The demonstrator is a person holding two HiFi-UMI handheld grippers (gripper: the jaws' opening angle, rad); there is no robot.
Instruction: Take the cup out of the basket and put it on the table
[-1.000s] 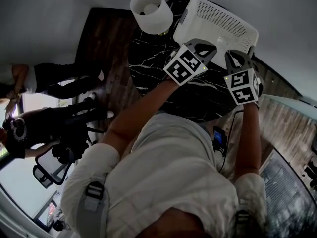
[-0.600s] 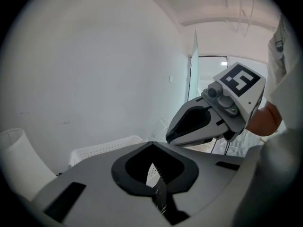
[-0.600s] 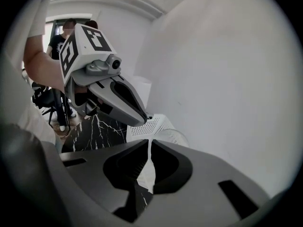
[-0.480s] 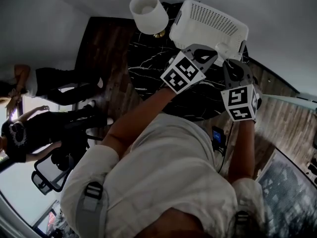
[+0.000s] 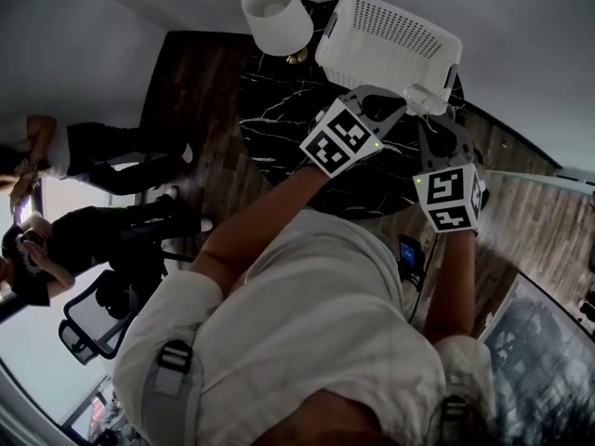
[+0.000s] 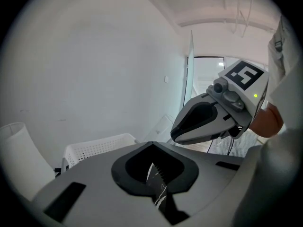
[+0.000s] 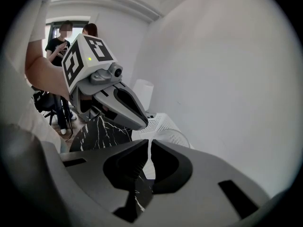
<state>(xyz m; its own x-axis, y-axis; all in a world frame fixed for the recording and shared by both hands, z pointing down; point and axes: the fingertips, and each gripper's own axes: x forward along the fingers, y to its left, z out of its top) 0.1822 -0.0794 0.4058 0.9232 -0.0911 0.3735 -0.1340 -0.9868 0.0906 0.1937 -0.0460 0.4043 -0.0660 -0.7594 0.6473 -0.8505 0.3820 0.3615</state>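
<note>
left gripper (image 6: 152,149) closed, empty | right gripper (image 7: 147,148) pinches cup (image 7: 173,138) (clear) | basket (image 5: 390,35), lamp (image 5: 276,17) behind

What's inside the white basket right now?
Of the basket only perforated walls show; its contents are hidden. A clear rounded rim shows at its near end; in or beside it, I cannot tell.

A plain white wall (image 5: 521,26) backs a round black marble table (image 5: 279,110) veined in white, with a white lamp shade (image 5: 277,17) at its far edge. The floor (image 5: 200,82) is dark wood planks. A black office chair (image 5: 93,319) stands at the left, and daylight fills a tall glazed doorway (image 6: 206,79).
</note>
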